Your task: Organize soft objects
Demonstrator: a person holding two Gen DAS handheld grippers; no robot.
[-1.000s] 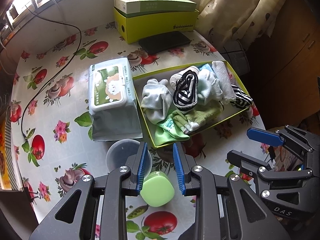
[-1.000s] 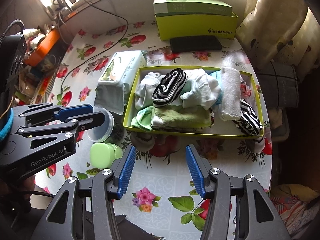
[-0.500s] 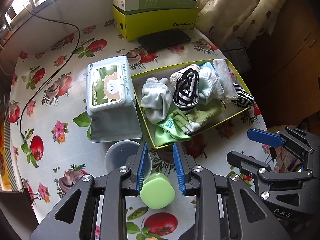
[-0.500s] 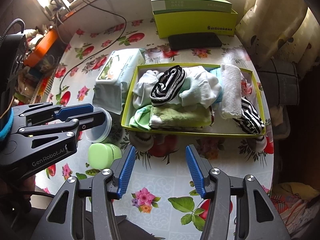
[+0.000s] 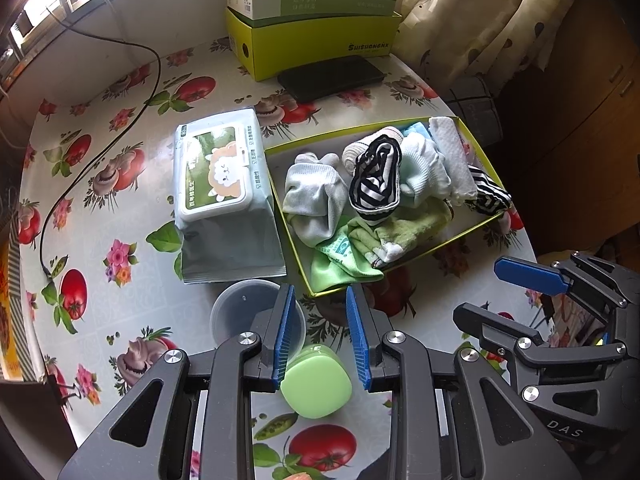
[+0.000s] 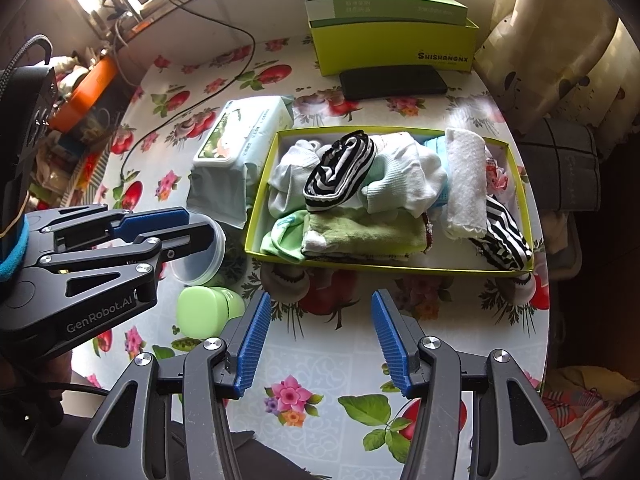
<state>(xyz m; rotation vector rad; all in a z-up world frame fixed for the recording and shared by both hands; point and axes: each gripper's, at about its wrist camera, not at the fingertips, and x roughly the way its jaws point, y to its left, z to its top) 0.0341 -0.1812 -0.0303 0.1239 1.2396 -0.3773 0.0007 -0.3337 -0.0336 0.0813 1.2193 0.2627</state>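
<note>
A shallow yellow-green box (image 5: 404, 266) (image 6: 380, 267) on the flowered tablecloth holds the soft things. In it lie a black-and-white striped sock (image 5: 376, 184) (image 6: 340, 172), pale socks (image 5: 316, 200), a green towel (image 5: 408, 228) (image 6: 360, 232) and a white rolled cloth (image 6: 464, 184). My left gripper (image 5: 319, 300) (image 6: 200, 226) hovers open and empty near the box's front left corner. My right gripper (image 6: 320, 300) (image 5: 480, 292) hangs open and empty in front of the box's near wall. Neither touches the box.
A wet-wipes pack (image 5: 220, 184) lies left of the box. A clear tub (image 5: 240, 312) and a green lidded case (image 5: 316, 388) sit under the left gripper. A yellow-green carton (image 5: 316, 40), a black flat case (image 5: 332, 78) and a cable (image 5: 100, 160) lie farther back.
</note>
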